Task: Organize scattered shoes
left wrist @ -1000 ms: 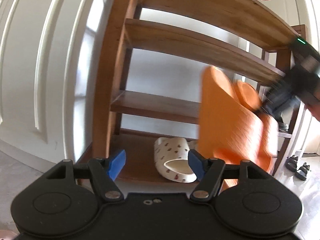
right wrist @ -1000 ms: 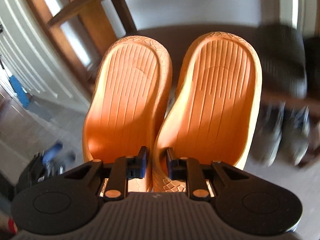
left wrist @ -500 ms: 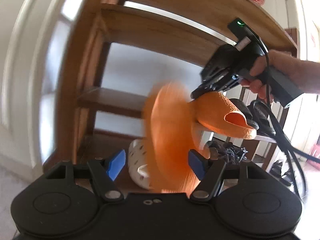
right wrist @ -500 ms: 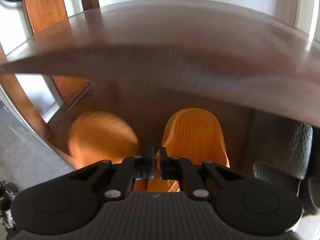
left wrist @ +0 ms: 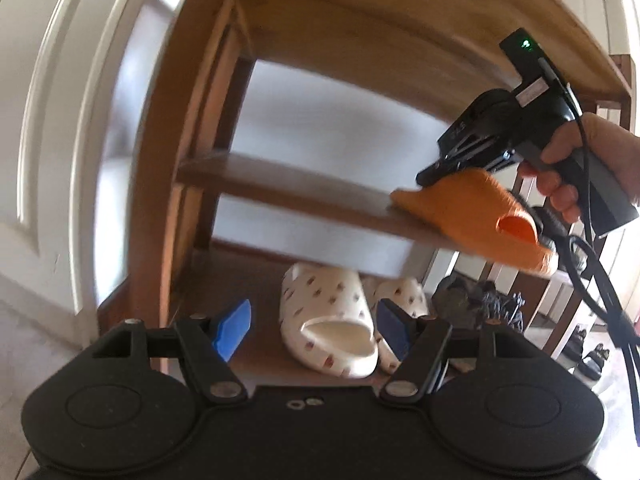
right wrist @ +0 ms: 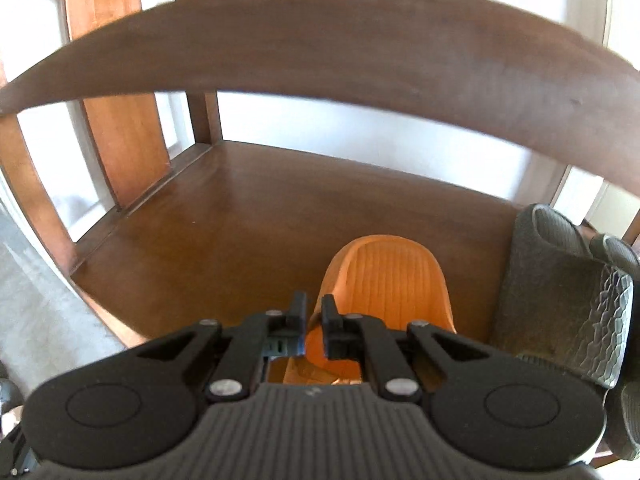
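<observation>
One orange slipper [left wrist: 472, 208] lies with its toe on the middle board of the wooden shoe rack [left wrist: 280, 188], its heel sticking out past the front edge. My right gripper [left wrist: 436, 176] pinches the slipper's upper edge. In the right wrist view its jaws [right wrist: 314, 312] are almost together on that orange edge [right wrist: 384, 280] and just starting to open. My left gripper [left wrist: 314, 330] hangs open and empty in front of the bottom shelf, facing a pair of white spotted slippers [left wrist: 324, 312]. The second orange slipper is out of sight.
Dark shoes [right wrist: 560, 280] stand on the middle shelf right of the orange slipper. More dark shoes [left wrist: 472, 300] sit low on the right. A hand [left wrist: 600, 152] and black cables [left wrist: 600, 280] are at right. A white panelled door [left wrist: 60, 120] stands left of the rack.
The right gripper carried two orange slippers in to the middle shelf. One slipped out, fell past the left gripper and is gone from view. The other now rests on the shelf.
</observation>
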Motion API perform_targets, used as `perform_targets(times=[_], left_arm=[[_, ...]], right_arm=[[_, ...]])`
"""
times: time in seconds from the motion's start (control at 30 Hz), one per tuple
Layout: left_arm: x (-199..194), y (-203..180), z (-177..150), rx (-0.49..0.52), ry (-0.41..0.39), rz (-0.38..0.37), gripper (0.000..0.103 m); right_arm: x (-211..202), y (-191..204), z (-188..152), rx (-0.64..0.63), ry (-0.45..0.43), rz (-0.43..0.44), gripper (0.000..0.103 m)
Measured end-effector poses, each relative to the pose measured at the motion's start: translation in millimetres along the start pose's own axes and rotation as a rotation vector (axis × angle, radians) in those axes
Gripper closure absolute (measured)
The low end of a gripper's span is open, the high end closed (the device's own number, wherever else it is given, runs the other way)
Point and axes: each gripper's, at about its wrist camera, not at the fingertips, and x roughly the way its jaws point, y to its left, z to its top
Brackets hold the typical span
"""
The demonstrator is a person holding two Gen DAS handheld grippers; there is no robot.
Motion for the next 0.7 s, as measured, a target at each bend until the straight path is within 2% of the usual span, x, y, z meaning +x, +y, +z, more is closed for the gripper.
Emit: perform_targets(times=[0.1,0.2,0.3,0.57,0.6,0.63,0.67,0.7], left_arm=[[-6,1,0,0.0,0.001,-0.021,0.033],[-11,-5,2,0.003,-0.01,-0.081,0.033],[-8,-22,3,0.047,-0.02,-0.13,0.033],[6,-43,9,0.056,-0.034,-0.159,0.033],[6,-44,8,0.052,-0.031,-0.16,0.033],[8,-44,6,0.048,-0.025,-0.159,0.033],[8,-44,5,0.049,-0.02,-0.157,0.033],[8,-44,3,0.05,-0.014,-0.154,0.033]], right_arm=[[4,9,-4,-0.005,-0.011,-0.002,0.091],[12,11,-1,0.016,-0.014,0.006,0.091],[12,9,-2,0.018,-0.029,0.008,0.091],[-6,3,-8,0.052,-0.092,0.029,0.089],[-10,1,-8,0.056,-0.11,0.039,0.087],[-15,-1,-9,0.059,-0.14,0.049,0.073],[-19,-2,-10,0.061,-0.157,0.054,0.05],[-27,-5,-12,0.067,-0.191,0.06,0.044]])
